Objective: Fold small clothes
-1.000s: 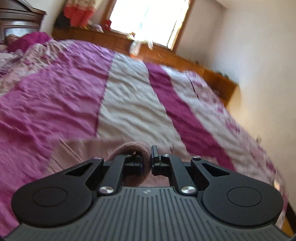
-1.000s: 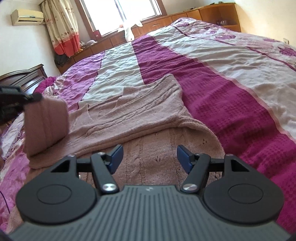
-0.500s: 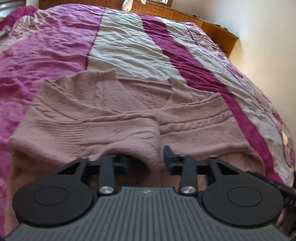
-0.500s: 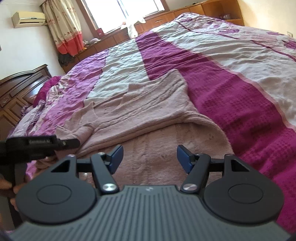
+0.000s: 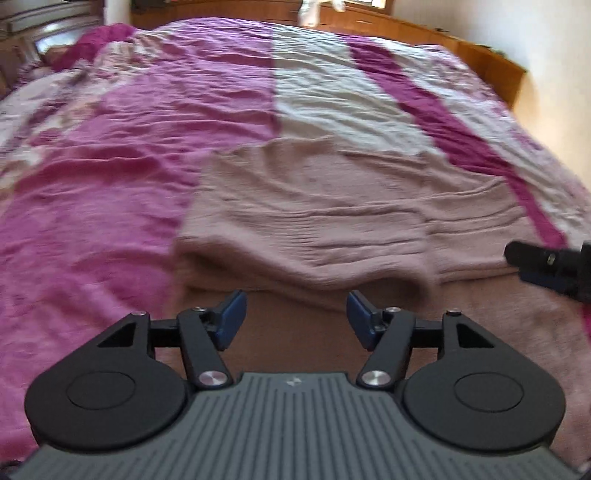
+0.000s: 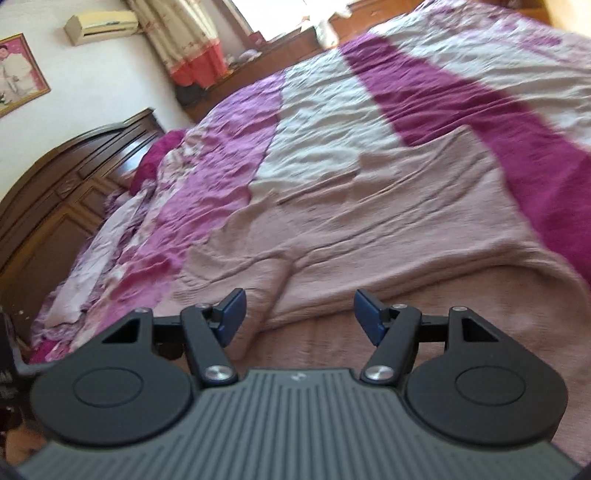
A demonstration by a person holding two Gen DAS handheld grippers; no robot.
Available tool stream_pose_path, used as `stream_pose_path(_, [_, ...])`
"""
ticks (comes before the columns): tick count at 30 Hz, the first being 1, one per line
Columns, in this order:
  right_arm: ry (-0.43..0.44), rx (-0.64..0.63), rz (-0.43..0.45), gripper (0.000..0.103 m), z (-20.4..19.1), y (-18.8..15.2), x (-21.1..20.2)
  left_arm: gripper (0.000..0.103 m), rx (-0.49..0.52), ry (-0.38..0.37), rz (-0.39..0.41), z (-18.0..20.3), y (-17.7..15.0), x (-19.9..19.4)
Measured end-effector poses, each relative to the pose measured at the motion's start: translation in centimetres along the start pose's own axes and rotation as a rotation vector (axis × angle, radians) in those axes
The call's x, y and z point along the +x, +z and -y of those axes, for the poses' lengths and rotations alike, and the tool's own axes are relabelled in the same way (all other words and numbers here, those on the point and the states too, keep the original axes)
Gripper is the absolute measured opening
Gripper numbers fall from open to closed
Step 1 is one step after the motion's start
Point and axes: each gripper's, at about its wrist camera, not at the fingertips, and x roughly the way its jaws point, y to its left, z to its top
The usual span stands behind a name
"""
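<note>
A dusty-pink knitted sweater (image 5: 332,206) lies flat on the bed, its soft ribbed weave showing as long horizontal ridges across the folded-over part. The near edge of that fold makes a rounded, slightly puffed roll, with a smoother layer of the same knit spread beneath it toward the grippers. Under it the bedspread (image 5: 110,177) is a crumpled quilted cover in broad stripes — bright pink, cream and deep magenta — with fine wrinkles catching the light.

The left gripper (image 5: 295,317) hangs just above the sweater's lower layer, its two black arms spread wide and the blue pads (image 5: 231,319) well apart, nothing between them. The right gripper (image 6: 298,317) sits the same way over the knit, fingers parted and empty, pads clear of the cloth as far as can be told.

From the left wrist view, the tip of the right gripper shows as a dark bar at the right edge, over the sweater's right side, and a wooden ledge (image 5: 480,55) runs beyond the bed. The right wrist view shows instead a dark carved headboard (image 6: 55,192), a wall air conditioner (image 6: 101,22), a framed picture (image 6: 18,74) and a patterned curtain (image 6: 184,44) with a red hem — and it shows the sweater (image 6: 388,221) reaching onto the magenta stripe. Both views are somewhat blurred.
</note>
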Motion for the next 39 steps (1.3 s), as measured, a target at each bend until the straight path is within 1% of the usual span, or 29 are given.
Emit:
stream_pose_path(2, [0.023,0.013,-0.035,0.068,-0.7,0.4,1.6,0.068,-0.026,0.038,-0.005,-1.3,-0.2,0.1])
stream_pose_path(5, [0.057,0.026,-0.074,0.068,-1.6,0.6,3.5,0.068,-0.070,0.067,-0.014,-2.9,-0.5,0.2])
stream_pose_path(8, [0.071,0.033,-0.119,0.067,-2.2,0.9,5.4,0.068,-0.077,0.101,-0.015,-4.0,-0.6,0.5])
stream_pose_path(10, [0.063,0.039,-0.133,0.067,-2.6,1.1,6.3,0.068,-0.079,0.124,-0.008,-4.5,-0.5,0.8])
stream_pose_path(14, [0.027,0.000,-0.155,0.066,-3.4,1.6,7.8,0.068,-0.098,0.155,0.003,-5.1,-0.1,1.7])
stream_pose_path(17, [0.011,0.009,-0.186,0.063,-3.7,1.8,8.6,0.068,-0.119,0.156,0.019,-5.5,0.5,2.3])
stream_pose_path(18, [0.024,0.026,-0.190,0.062,-3.7,1.8,8.8,0.068,-0.125,0.155,0.022,-5.7,0.7,2.6])
stream_pose_path(19, [0.039,0.037,-0.199,0.060,-3.7,1.9,9.0,0.068,-0.128,0.158,0.020,-5.7,0.8,2.8])
stream_pose_path(21, [0.039,0.023,-0.214,0.048,-4.2,2.1,9.4,0.068,-0.123,0.166,0.018,-5.8,1.0,3.3])
stream_pose_path(23, [0.017,-0.023,-0.226,0.017,-4.8,2.4,9.9,0.068,-0.129,0.174,0.013,-5.9,1.0,3.8])
stream_pose_path(24, [0.014,-0.037,-0.227,0.014,-4.9,2.6,10.0,0.068,-0.134,0.173,0.012,-6.0,1.0,3.9])
stream_pose_path(26, [0.030,-0.052,-0.201,0.012,-5.2,3.3,9.8,0.068,-0.143,0.172,0.010,-6.2,0.8,4.2])
stream_pose_path(28, [0.041,-0.100,-0.147,0.011,-5.8,4.6,9.0,0.068,-0.139,0.173,0.009,-6.4,0.6,4.4])
stream_pose_path(30, [0.033,-0.152,-0.088,0.011,-6.4,6.1,8.1,0.070,-0.132,0.173,0.013,-6.5,0.4,4.4])
stream_pose_path(32, [0.019,-0.188,-0.053,0.011,-6.6,7.3,7.6,0.072,-0.137,0.176,0.013,-6.7,0.4,4.5])
stream_pose_path(35, [-0.021,-0.200,-0.070,0.011,-5.8,7.6,8.3,0.072,-0.156,0.174,0.013,-6.9,0.4,4.7])
stream_pose_path(39, [-0.112,-0.196,-0.122,0.011,-3.6,5.6,10.2,0.073,-0.153,0.182,0.021,-6.7,0.1,4.8])
